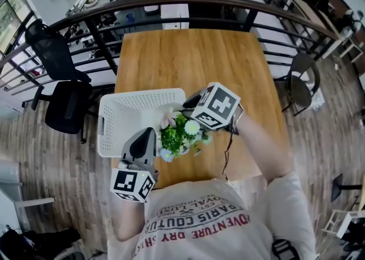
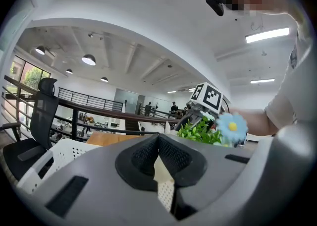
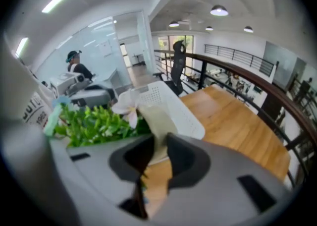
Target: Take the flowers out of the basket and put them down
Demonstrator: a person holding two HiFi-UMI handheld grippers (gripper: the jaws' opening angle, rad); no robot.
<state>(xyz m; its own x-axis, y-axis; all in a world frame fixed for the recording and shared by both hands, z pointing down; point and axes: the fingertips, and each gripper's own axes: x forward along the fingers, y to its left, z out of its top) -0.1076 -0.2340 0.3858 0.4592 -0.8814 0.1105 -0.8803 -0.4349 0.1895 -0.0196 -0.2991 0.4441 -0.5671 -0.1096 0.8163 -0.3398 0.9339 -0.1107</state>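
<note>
White tee with red lettering (image 1: pixel 199 219) is the closest thing in the head view, right at the bottom. Just past it is the left gripper (image 1: pixel 147 132), low over the near side of the basket (image 1: pixel 114 117). Its own view shows the fingers (image 2: pixel 141 158) pinched together at the tips. There's a sliver of white perforated plastic wedged between them, so it looks like it's clamped on the basket's near wall.

Next up are the flowers (image 1: pixel 179 133), a small bunch of green leaves with a pale pink bloom, a white daisy-ish one and a blue one. They're up in the air over the basket's near right corner, partly hanging out over the bare wood beside it, not far from the tabletop's near edge. The right gripper (image 3: pixel 157 141) comes in from the right and has them. Its fingers (image 3: pixel 185 158) are closed to a narrow gap on a beige strip at the base of the bunch, and the leaves fan out to the left just beyond the tips.

The basket is white and full of little holes. It sits toward the tabletop's near left corner, and its left side seems to poke a bit past the left edge. The rest of the wooden tabletop (image 1: pixel 194 59) runs out to the far edge. Behind that is a curved dark railing (image 1: pixel 171 2). There's a black office chair (image 1: pixel 65 105) off the left edge and a dark round-seat chair (image 1: pixel 299 85) off the right.
</note>
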